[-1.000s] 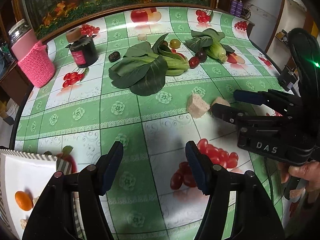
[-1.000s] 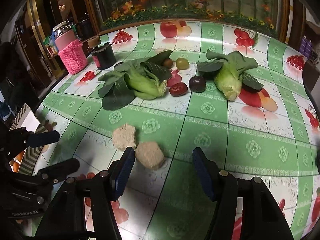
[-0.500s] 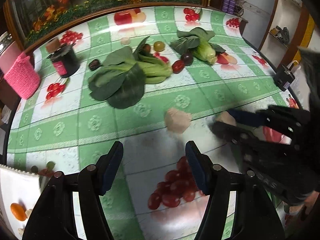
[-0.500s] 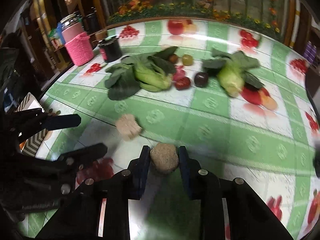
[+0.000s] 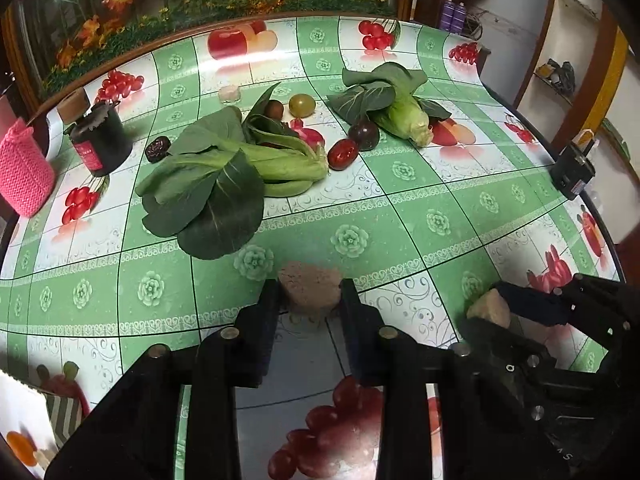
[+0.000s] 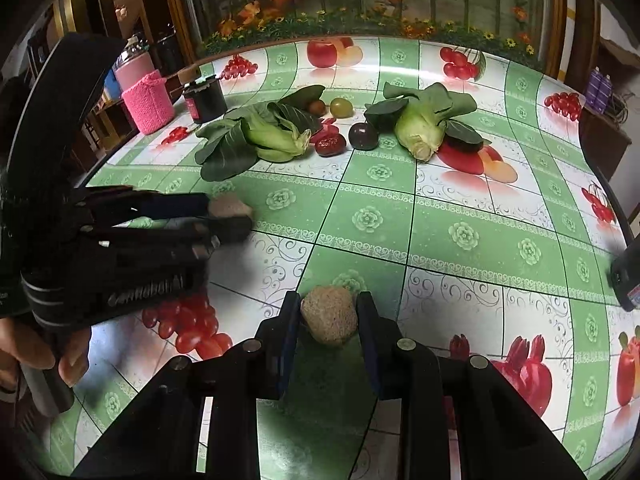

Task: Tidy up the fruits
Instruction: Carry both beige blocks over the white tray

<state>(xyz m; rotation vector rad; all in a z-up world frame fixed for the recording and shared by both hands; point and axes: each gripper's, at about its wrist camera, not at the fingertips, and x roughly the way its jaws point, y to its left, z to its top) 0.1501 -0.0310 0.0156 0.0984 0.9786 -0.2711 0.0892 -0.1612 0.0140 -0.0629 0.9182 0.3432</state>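
Observation:
My left gripper [image 5: 308, 292] is shut on a tan, rough-sided chunk [image 5: 310, 287] near the table's front; it also shows in the right wrist view [image 6: 230, 208]. My right gripper [image 6: 328, 314] is shut on a second round tan chunk [image 6: 330, 314], seen in the left wrist view [image 5: 490, 310] at the right. Farther back lie a red jujube [image 5: 342, 153], a dark plum [image 5: 363, 135], a green fruit [image 5: 302, 105], a small brown fruit [image 5: 275, 109] and a dried date [image 5: 157, 149].
Two bok choy heads [image 5: 224, 168] [image 5: 400, 112] lie mid-table. A black jar [image 5: 102, 140] and pink knitted holder [image 5: 22, 172] stand at the left. A striped box [image 5: 36, 428] with an orange fruit sits front left. A black device [image 5: 572, 172] is at the right edge.
My left gripper moved forward and shut on the tan chunk. My right gripper first shut on the round chunk, and still holds it.

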